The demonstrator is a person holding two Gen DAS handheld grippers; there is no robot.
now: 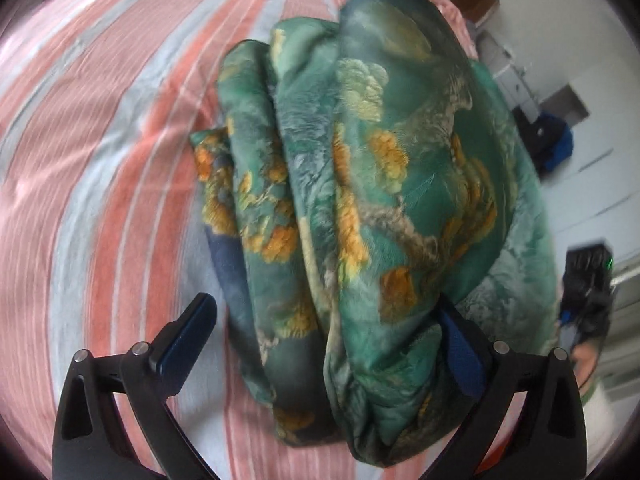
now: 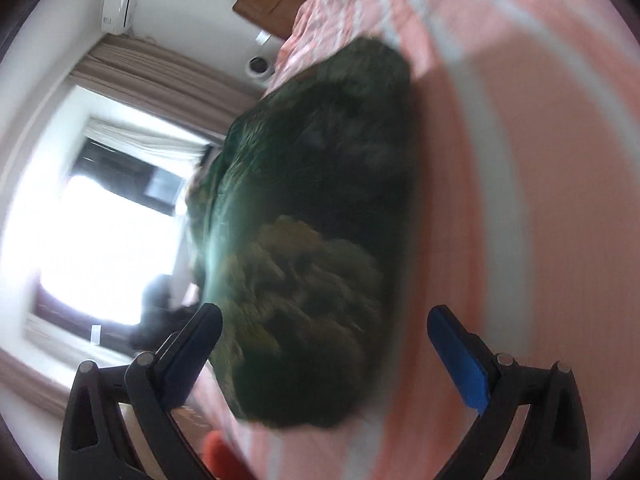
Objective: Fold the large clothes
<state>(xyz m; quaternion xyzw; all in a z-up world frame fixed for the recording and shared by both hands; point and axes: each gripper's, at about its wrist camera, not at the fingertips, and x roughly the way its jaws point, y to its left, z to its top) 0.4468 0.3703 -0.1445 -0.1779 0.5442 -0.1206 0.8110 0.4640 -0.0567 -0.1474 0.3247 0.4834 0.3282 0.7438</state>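
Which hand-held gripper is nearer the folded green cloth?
Left. The left hand-held gripper straddles the cloth, one finger tucked under its edge. The right hand-held gripper stands open just short of it.

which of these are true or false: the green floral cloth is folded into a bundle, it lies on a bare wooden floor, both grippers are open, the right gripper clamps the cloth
1. The green floral cloth is folded into a bundle. True.
2. It lies on a bare wooden floor. False: it lies on a pink-and-grey striped bedsheet.
3. Both grippers are open. True: the left gripper and the right gripper both have their jaws spread wide.
4. The right gripper clamps the cloth. False: its jaws stand apart, pressing on nothing.
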